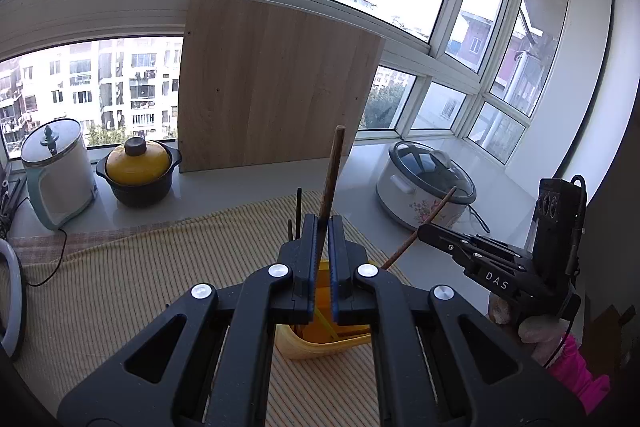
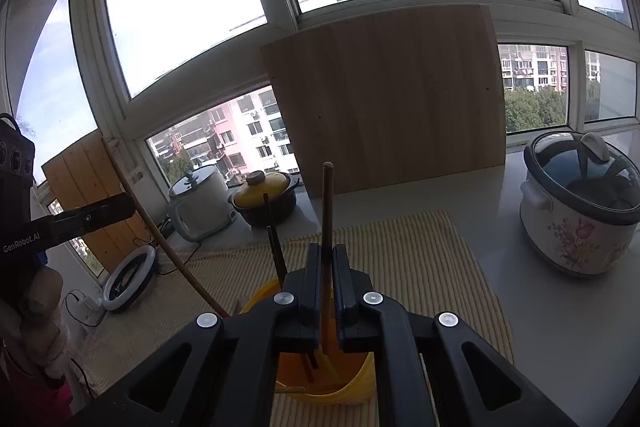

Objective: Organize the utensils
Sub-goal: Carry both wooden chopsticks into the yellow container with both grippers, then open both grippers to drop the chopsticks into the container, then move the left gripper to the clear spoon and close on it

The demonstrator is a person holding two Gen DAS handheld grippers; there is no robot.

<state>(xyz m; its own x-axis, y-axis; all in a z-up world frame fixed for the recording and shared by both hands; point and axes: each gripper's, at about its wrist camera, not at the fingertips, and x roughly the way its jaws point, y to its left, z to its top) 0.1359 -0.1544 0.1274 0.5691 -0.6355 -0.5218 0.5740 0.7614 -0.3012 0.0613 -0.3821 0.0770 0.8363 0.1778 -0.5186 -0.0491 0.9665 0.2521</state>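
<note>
A yellow utensil holder (image 1: 320, 343) stands on the striped cloth, also in the right wrist view (image 2: 320, 383). My left gripper (image 1: 323, 223) is shut on a brown wooden chopstick (image 1: 332, 179) held upright over the holder. My right gripper (image 2: 327, 251) is shut on another brown chopstick (image 2: 328, 203), its lower end inside the holder. Dark chopsticks (image 2: 274, 239) stand in the holder. The right gripper and its stick (image 1: 424, 231) show at right in the left view; the left gripper and its stick (image 2: 160, 231) show at left in the right view.
A wooden board (image 1: 272, 83) leans on the window. A yellow-lidded pot (image 1: 138, 167) and a white kettle (image 1: 56, 171) stand at back left. A floral cooker (image 1: 424, 187) stands at right. A ring light (image 2: 128, 275) lies at left. The striped cloth (image 1: 140, 283) covers the counter.
</note>
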